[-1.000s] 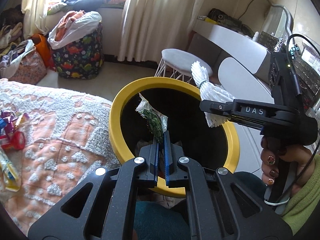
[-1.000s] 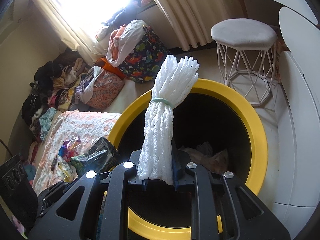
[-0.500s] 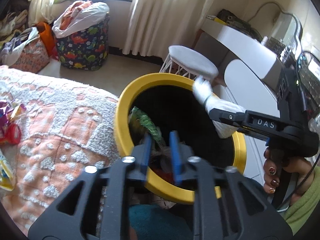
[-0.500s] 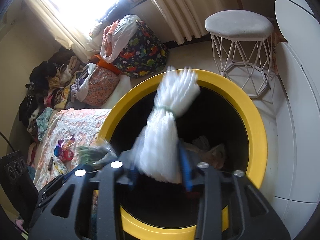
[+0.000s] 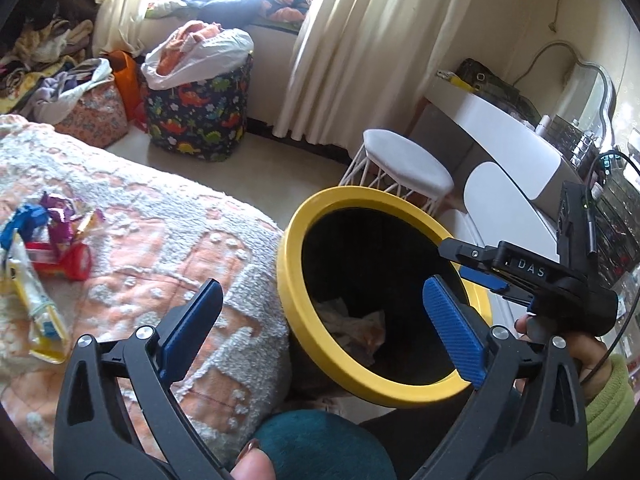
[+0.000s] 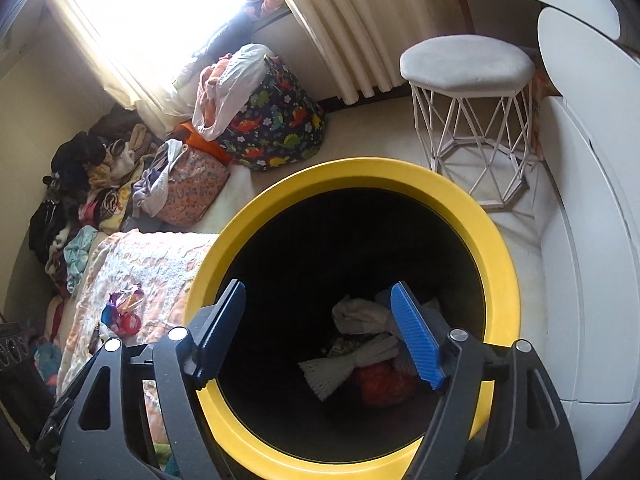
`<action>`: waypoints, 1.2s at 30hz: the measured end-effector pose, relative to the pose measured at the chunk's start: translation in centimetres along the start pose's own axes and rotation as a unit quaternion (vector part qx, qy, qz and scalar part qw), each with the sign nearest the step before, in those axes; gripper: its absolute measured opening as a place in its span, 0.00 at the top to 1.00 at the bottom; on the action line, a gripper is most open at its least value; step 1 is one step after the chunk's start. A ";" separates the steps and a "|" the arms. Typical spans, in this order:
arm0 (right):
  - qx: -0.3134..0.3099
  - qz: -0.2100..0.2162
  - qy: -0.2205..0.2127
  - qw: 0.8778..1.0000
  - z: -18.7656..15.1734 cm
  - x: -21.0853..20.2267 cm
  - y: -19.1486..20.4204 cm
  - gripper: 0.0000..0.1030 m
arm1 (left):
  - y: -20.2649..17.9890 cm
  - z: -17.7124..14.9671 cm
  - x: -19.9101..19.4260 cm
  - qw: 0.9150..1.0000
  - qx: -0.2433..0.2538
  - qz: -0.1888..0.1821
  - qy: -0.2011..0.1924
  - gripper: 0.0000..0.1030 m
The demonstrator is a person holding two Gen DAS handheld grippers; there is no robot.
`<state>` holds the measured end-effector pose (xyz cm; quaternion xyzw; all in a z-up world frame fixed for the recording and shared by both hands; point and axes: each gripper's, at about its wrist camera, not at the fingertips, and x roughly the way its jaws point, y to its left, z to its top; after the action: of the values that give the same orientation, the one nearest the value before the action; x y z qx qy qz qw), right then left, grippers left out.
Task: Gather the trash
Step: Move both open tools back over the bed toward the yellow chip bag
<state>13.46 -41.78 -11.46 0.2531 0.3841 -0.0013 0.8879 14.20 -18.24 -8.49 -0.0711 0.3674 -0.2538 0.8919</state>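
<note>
Right wrist: stool (image 6: 468, 64) beyond bin (image 6: 500, 264).

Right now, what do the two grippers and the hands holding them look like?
Both are black plastic frames with silver screws and ribbed blue finger pads. The left gripper shows this in its own view; so does the right gripper. The right one's side reads "DAS", with a black cable running off its back. The right hand wears dark decorated nail polish and a lime-green sleeve.
</note>
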 end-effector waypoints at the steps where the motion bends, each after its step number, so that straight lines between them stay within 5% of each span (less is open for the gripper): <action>1: -0.002 -0.001 -0.002 1.000 0.0 0.0 0.1 0.29 | 0.0 0.0 -0.2 1.000 0.002 0.002 -0.003 0.11; 36: -0.104 0.068 -0.065 0.990 -1.0 -3.6 9.4 0.27 | 5.2 1.1 -9.0 0.991 -0.019 0.092 -0.097 0.11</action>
<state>12.12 -33.82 -5.31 0.1847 0.3058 0.0824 0.9304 11.65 -9.24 -3.73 -0.0783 0.2885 -0.1560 0.9414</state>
